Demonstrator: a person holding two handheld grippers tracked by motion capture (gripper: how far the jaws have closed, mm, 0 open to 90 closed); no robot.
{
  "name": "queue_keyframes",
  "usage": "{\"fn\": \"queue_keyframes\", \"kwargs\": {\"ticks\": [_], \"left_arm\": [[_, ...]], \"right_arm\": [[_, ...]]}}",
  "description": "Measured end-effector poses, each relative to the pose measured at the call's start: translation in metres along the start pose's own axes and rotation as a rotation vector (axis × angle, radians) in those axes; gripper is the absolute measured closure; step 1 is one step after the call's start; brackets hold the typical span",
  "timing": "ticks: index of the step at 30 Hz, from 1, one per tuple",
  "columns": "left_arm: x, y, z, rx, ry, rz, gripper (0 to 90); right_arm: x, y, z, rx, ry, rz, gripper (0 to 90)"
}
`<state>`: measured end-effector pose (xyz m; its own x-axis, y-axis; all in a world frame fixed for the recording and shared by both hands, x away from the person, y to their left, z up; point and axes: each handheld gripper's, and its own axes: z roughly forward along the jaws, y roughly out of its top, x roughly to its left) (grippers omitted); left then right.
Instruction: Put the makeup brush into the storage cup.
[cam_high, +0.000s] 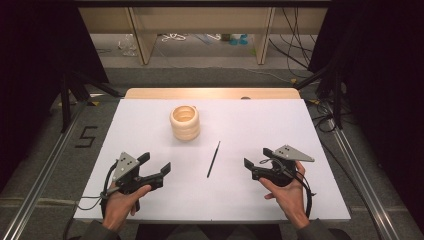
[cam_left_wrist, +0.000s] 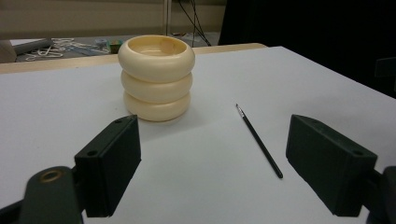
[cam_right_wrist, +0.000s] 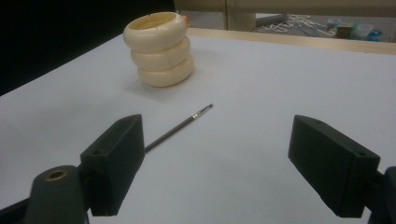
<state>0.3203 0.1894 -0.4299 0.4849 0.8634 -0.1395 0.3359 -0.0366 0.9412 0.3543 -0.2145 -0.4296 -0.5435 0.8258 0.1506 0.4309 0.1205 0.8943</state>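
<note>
High view: your left claw (cam_high: 157, 164) and right claw (cam_high: 254, 158) rest low over the near part of the white desk (cam_high: 250, 125), one at each side, both with jaws spread wide and nothing between them. The thin black brush (cam_high: 213, 159) lies flat on the desk between the two claws, touching neither. The cream ringed holder (cam_high: 185, 122) stands upright farther back, left of the brush and apart from it.

Left gripper view: brush (cam_left_wrist: 259, 140) seen bristle end pointing away, and the holder's (cam_left_wrist: 156, 77) hollow top shows.

Right gripper view: the brush (cam_right_wrist: 180, 127) runs behind your near jaw; the holder (cam_right_wrist: 161, 49) rim shows a small notch.
</note>
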Motion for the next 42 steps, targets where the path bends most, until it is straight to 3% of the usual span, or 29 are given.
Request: {"fn": "queue_keyframes", "kwargs": {"ticks": [8, 10, 13, 14, 23, 42], "left_arm": [[0.0, 0.0, 0.0, 0.0, 0.001, 0.0, 17.6], [0.0, 0.0, 0.0, 0.0, 0.002, 0.0, 17.6], [0.0, 0.0, 0.0, 0.001, 0.001, 0.0, 17.6], [0.0, -0.001, 0.001, 0.001, 0.002, 0.001, 17.6], [0.0, 0.0, 0.0, -0.001, 0.001, 0.0, 17.6], [0.001, -0.001, 0.001, 0.002, 0.006, -0.002, 17.5]], "right_arm": [[-0.001, 0.001, 0.002, 0.013, 0.005, -0.01, 19.6], [-0.001, 0.002, 0.004, 0.019, -0.018, -0.017, 19.9], [-0.003, 0.005, 0.005, 0.034, 0.009, -0.026, 20.0], [-0.005, 0.007, 0.006, 0.063, 0.003, -0.02, 19.9], [-0.009, 0.016, 0.017, 0.101, -0.001, -0.059, 20.2], [-0.003, 0.034, 0.047, 0.217, 0.02, -0.086, 21.6]]}}
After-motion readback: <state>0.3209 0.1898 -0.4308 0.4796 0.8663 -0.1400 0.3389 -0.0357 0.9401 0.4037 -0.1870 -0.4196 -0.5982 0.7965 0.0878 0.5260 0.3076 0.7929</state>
